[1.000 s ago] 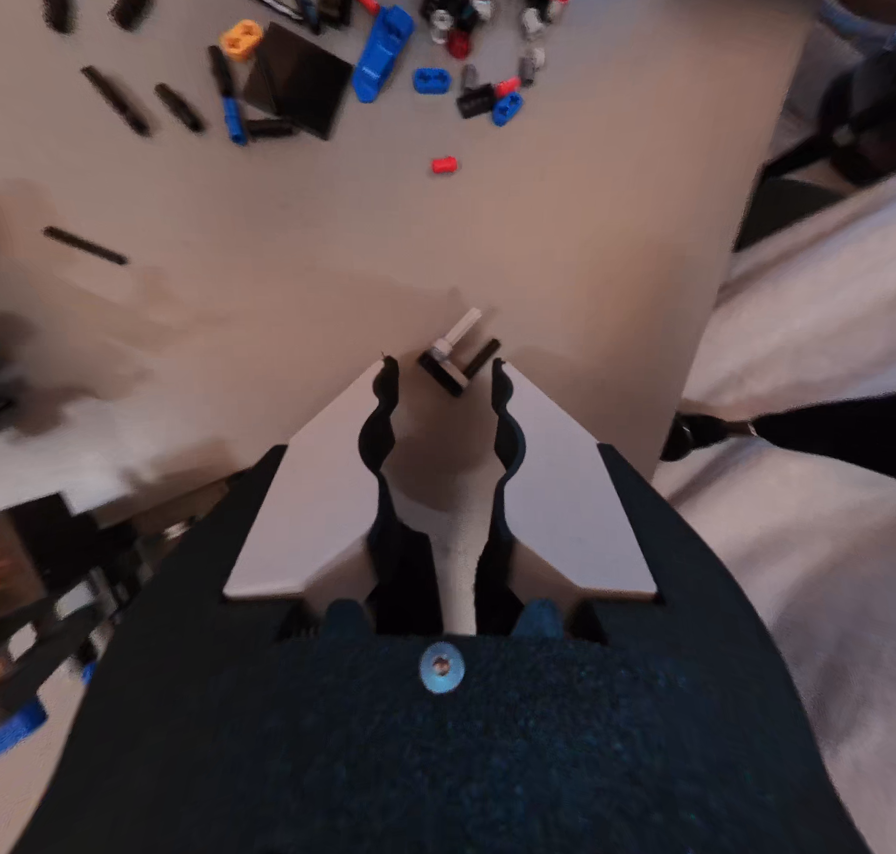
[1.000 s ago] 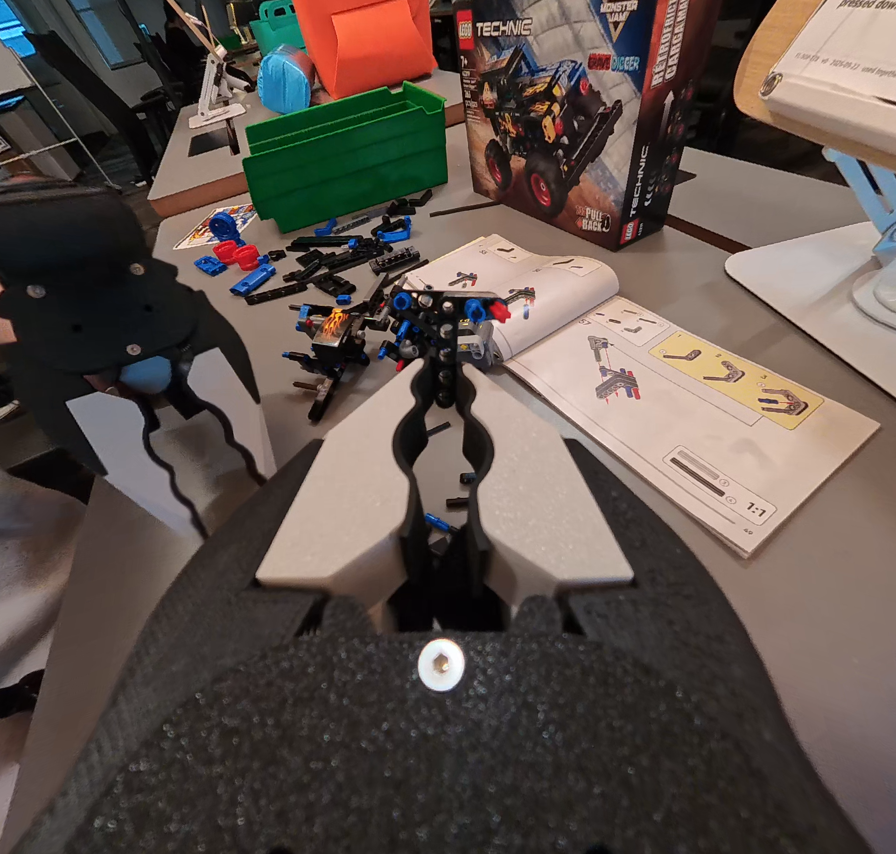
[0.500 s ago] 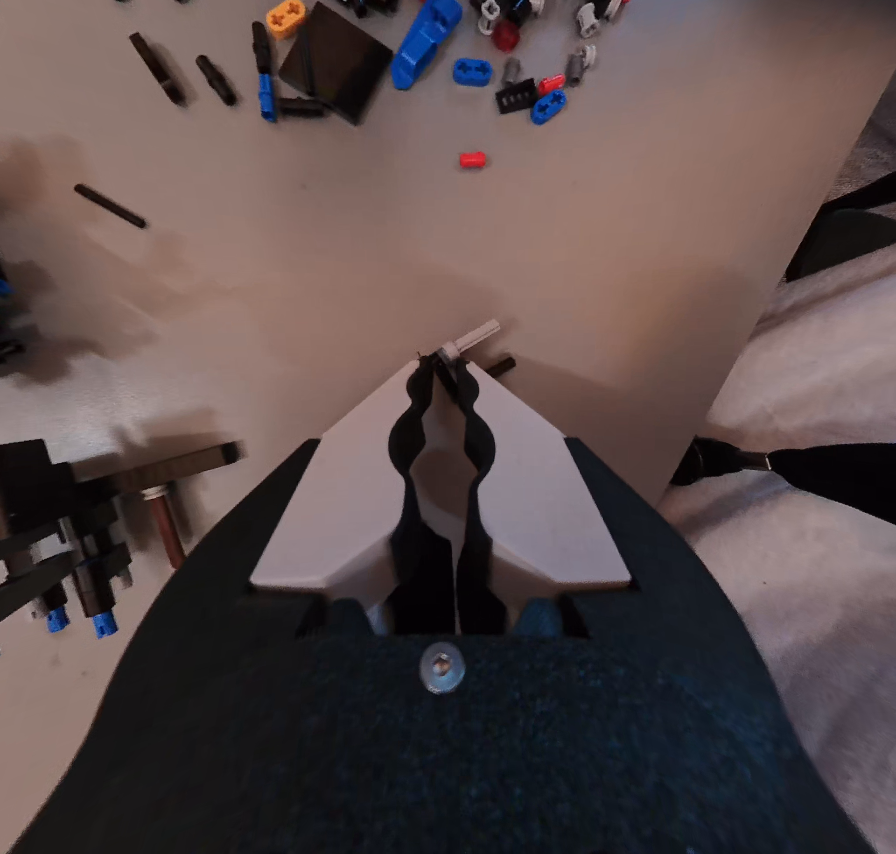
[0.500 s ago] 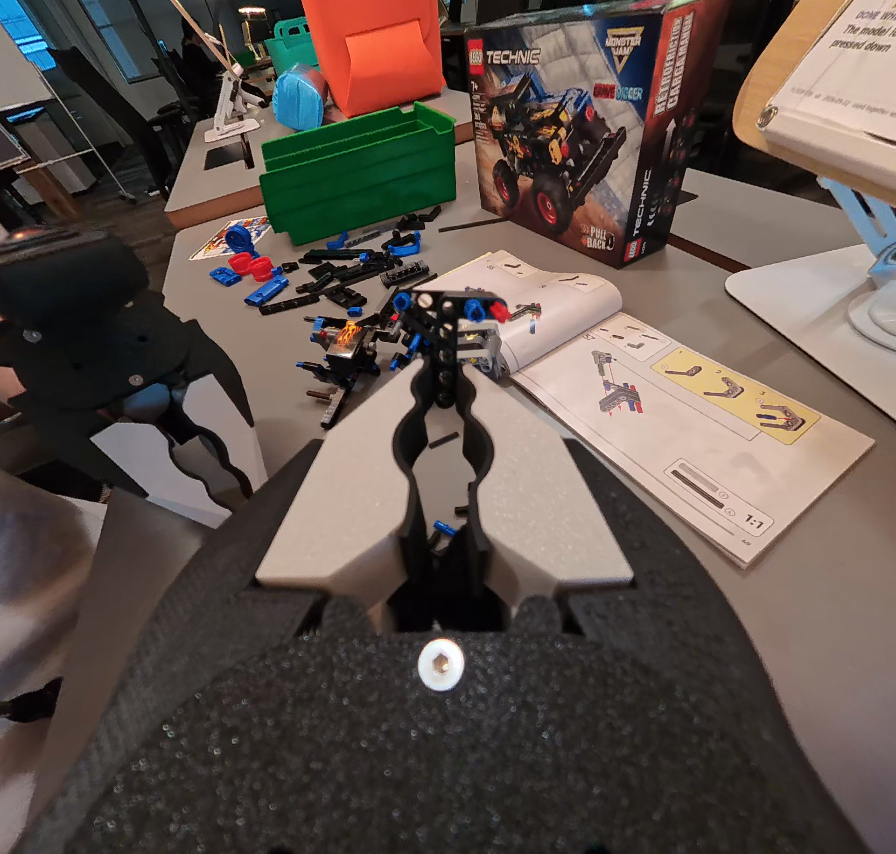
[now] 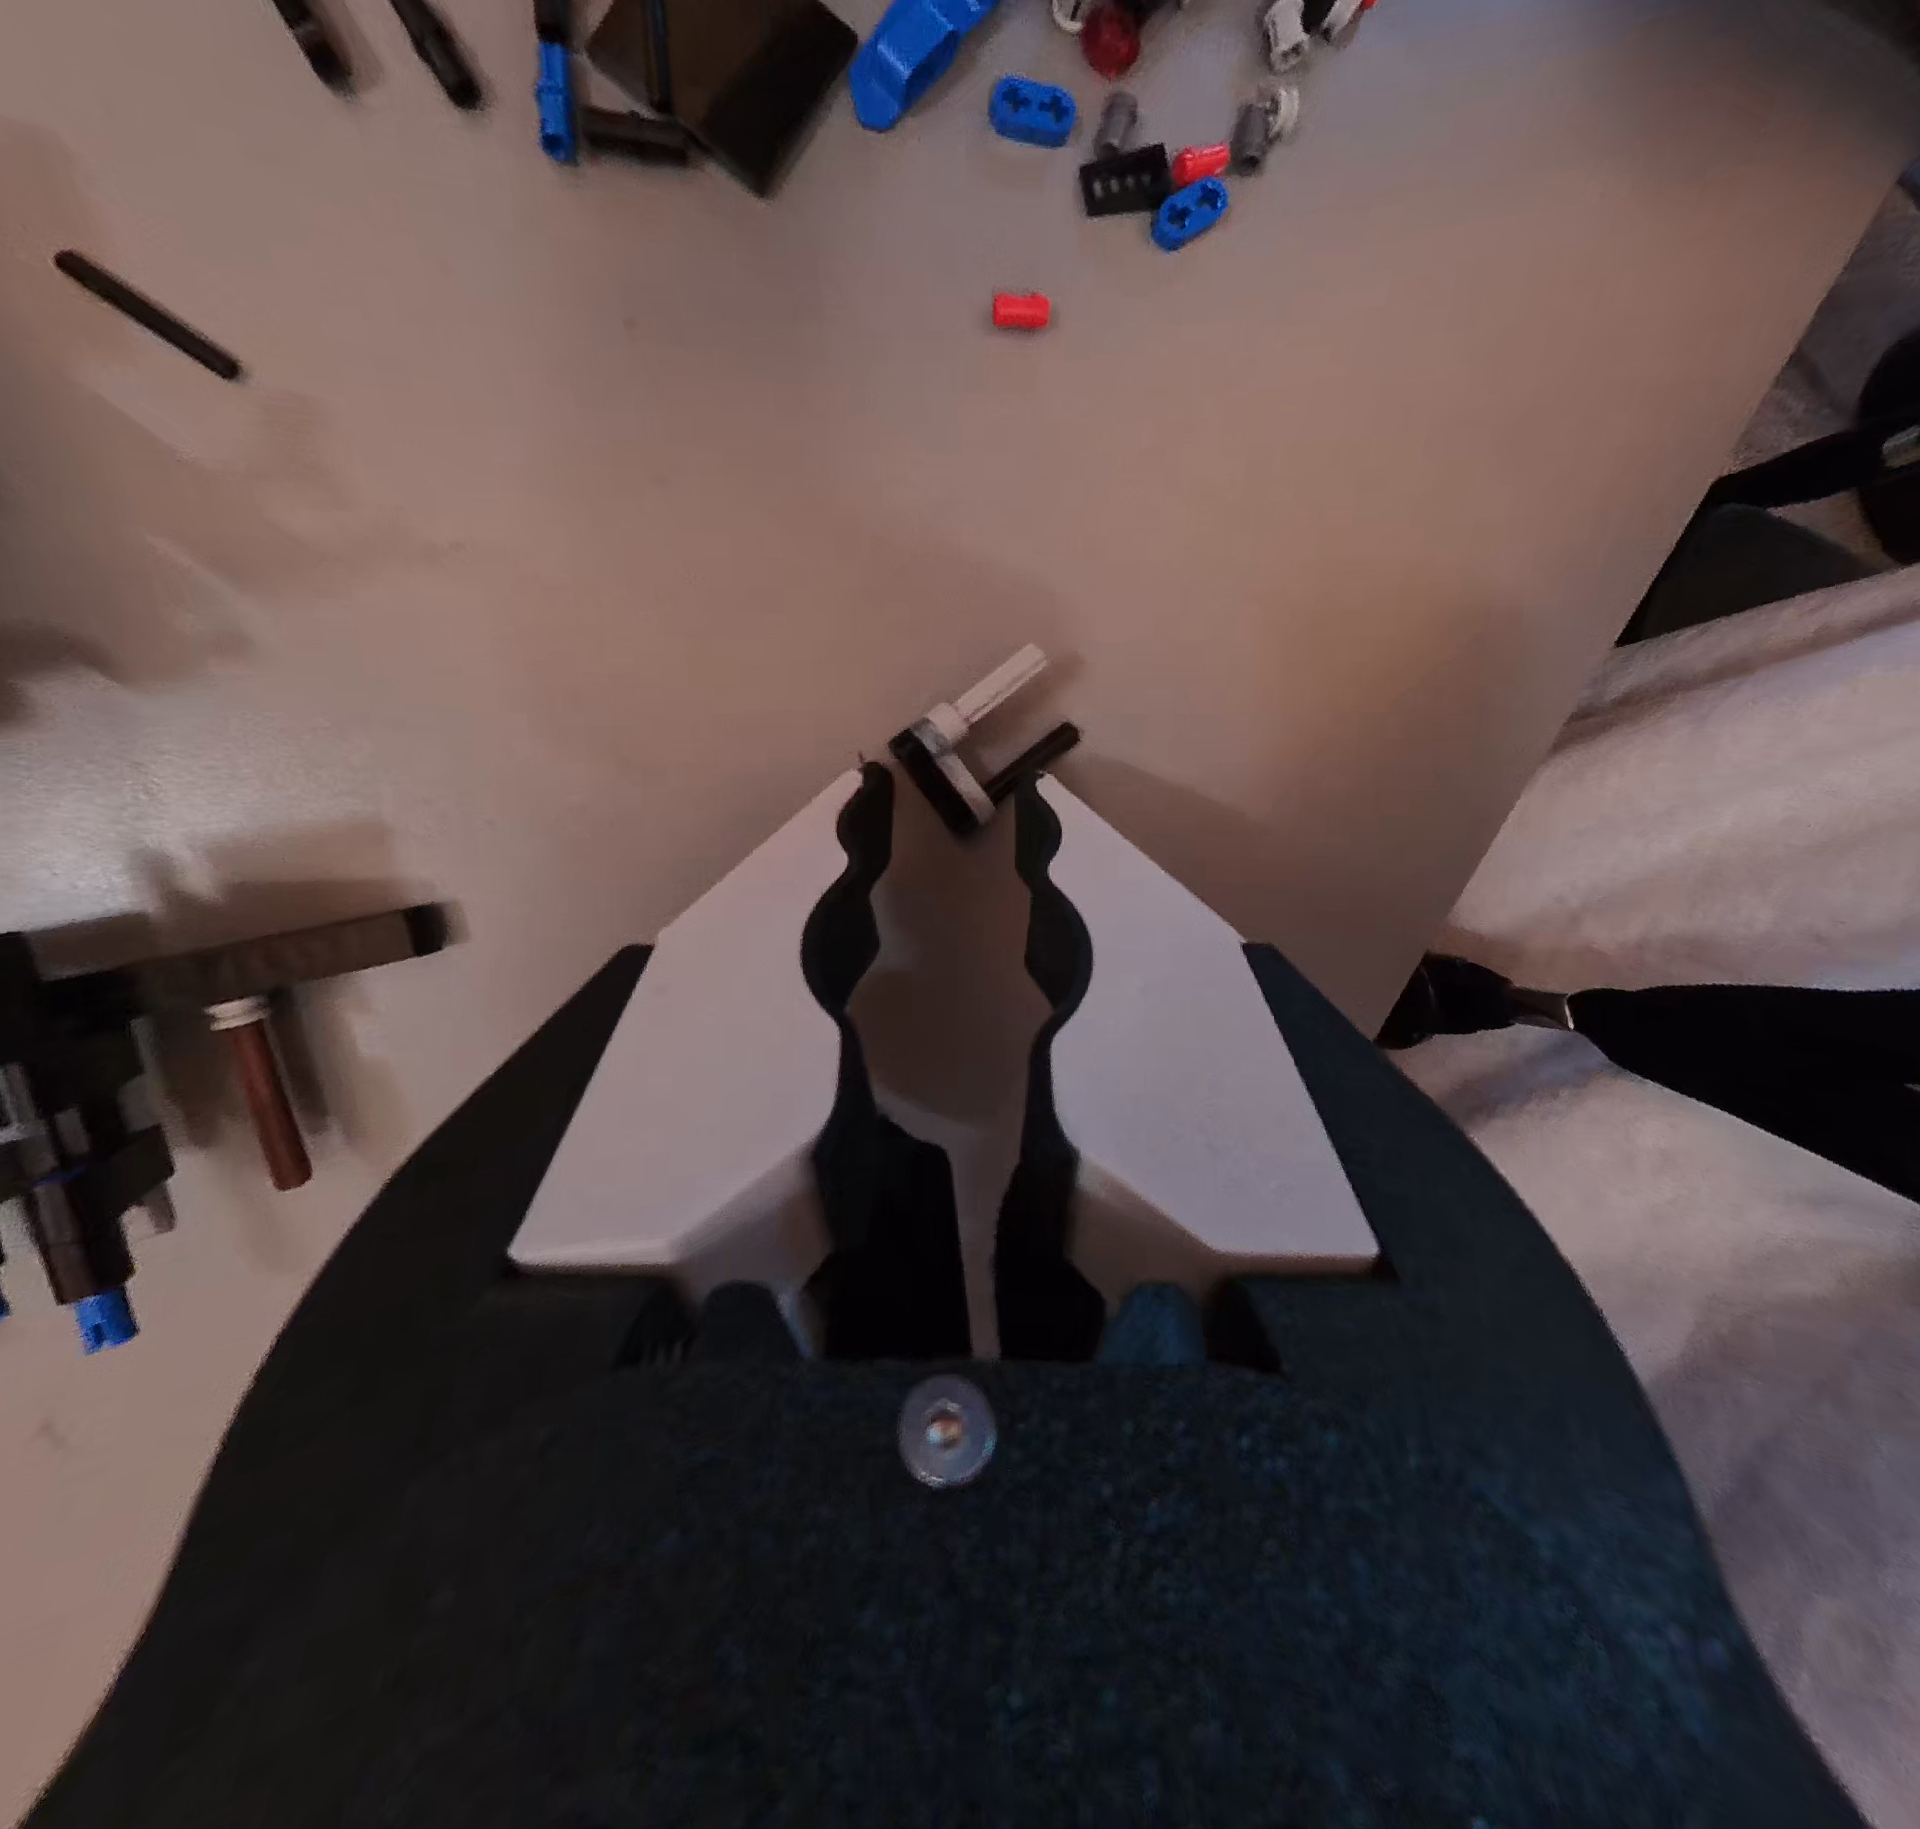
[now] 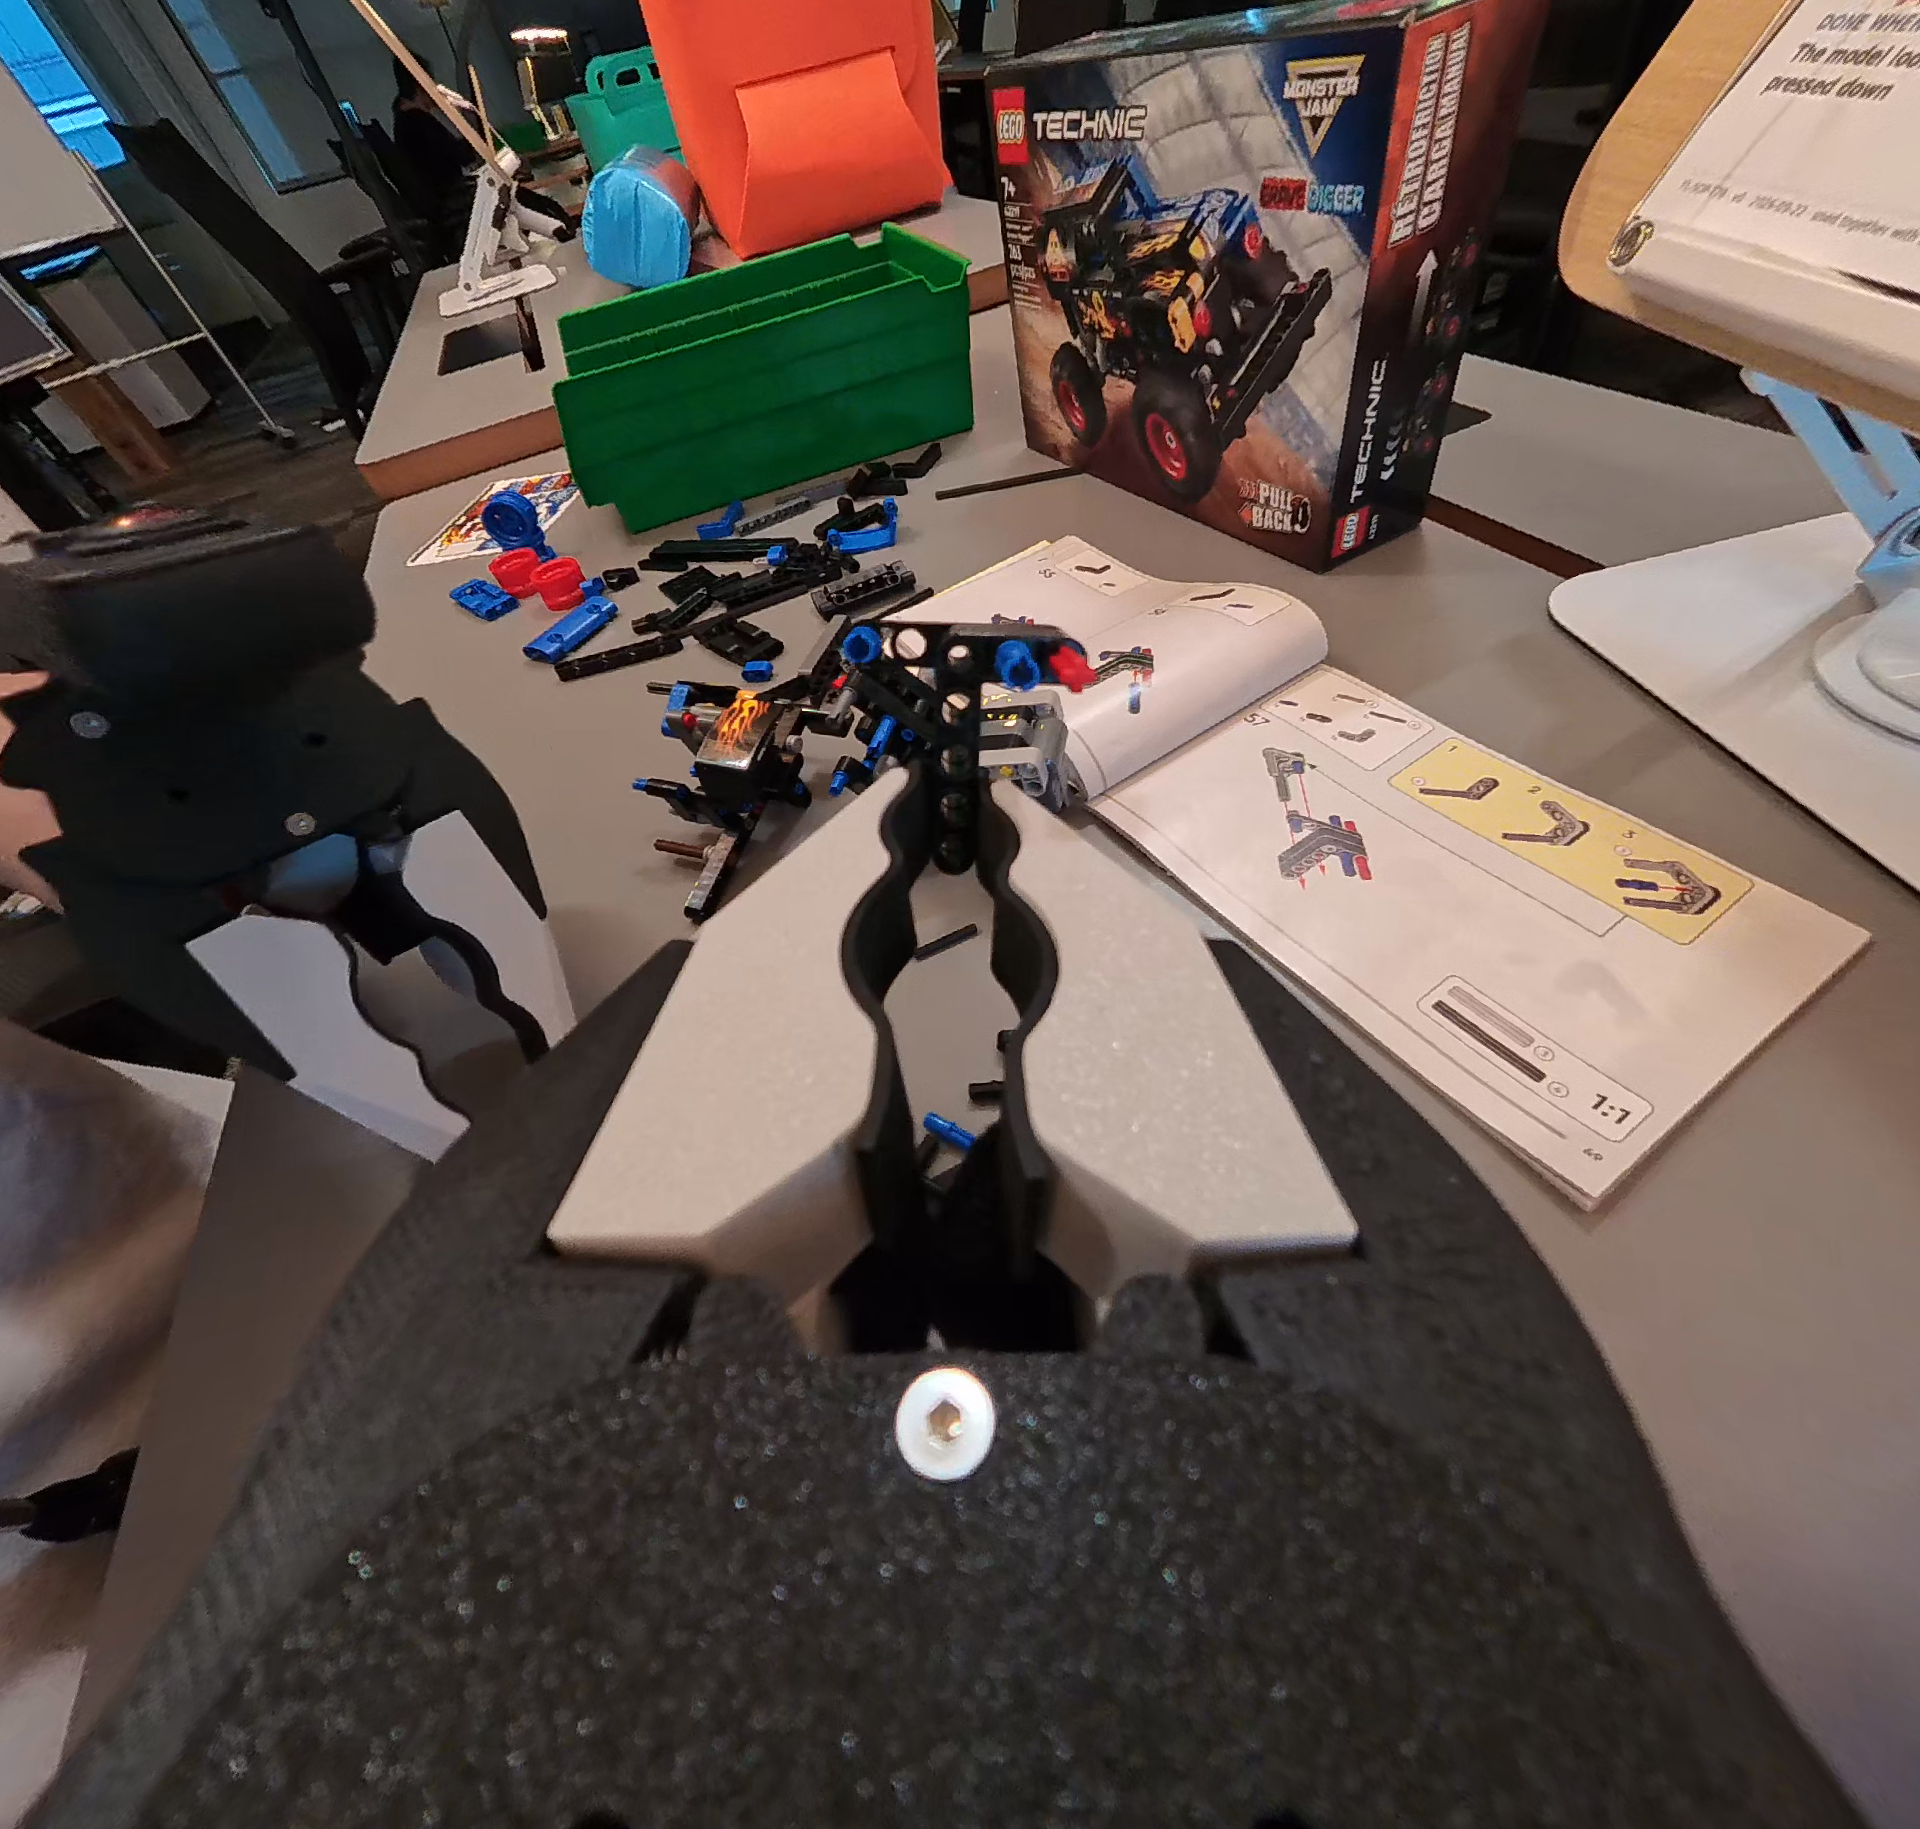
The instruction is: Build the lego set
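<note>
In the left wrist view my left gripper (image 5: 956, 787) is open, low over the grey table (image 5: 727, 532). A small black plate with a white axle and a black pin (image 5: 971, 751) lies right at its fingertips, not gripped. In the right wrist view my right gripper (image 6: 951, 792) is shut on a black T-shaped beam with blue and red pins (image 6: 961, 678), held above the table. The left gripper (image 6: 499, 1078) also shows there at the left. The partly built model with a flame sticker (image 6: 738, 751) lies behind it; it also shows in the left wrist view (image 5: 94, 1104).
An open instruction booklet (image 6: 1351, 844) lies to the right, the set's box (image 6: 1226, 273) and a green bin (image 6: 769, 377) behind. Loose pieces (image 6: 727, 605) are scattered mid-table and at the top of the left wrist view (image 5: 1143, 13), a red one (image 5: 1020, 309) apart. The table edge (image 5: 1507, 792) runs close on the right. My hands' fingertips stand some 20 cm from each other.
My left gripper closed on the small black-and-white piece half a second ago and has opened again; the piece lies at its tips. The right gripper still holds the black beam.
</note>
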Tool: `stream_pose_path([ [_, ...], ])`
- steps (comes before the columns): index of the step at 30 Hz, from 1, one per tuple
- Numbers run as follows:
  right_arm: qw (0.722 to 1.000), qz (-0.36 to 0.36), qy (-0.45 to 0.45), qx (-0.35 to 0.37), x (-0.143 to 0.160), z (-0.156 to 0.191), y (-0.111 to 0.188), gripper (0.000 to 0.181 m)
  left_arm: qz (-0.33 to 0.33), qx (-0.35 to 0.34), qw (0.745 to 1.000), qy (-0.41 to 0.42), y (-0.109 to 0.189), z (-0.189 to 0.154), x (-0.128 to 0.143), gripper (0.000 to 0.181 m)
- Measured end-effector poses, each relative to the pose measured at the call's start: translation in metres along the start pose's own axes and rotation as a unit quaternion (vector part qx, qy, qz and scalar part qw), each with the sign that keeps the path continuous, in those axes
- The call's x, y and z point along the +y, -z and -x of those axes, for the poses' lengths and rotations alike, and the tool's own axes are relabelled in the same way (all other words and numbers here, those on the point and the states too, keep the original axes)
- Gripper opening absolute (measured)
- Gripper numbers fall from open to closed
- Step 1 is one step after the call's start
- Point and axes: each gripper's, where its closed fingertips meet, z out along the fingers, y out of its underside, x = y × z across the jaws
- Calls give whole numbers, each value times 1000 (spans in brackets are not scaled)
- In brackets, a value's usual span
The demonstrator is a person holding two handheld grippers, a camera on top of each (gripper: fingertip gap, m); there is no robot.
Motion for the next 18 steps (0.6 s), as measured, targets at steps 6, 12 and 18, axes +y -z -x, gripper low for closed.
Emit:
stream_pose_path([
  [6, 1000, -2, 7, -3, -3, 4, 1, 6, 1, -1, 1000, -1, 0, 3, -3, 19],
  [12, 1000, -8, 7, -2, -6, 3, 3, 6, -11, -7, 1000, 1, 7, 4, -11, 19],
  [18, 1000, -11, 8, -1, -8, 3, 4, 6, 3, -28, 1000, -3, 2, 7, -7, 12],
])
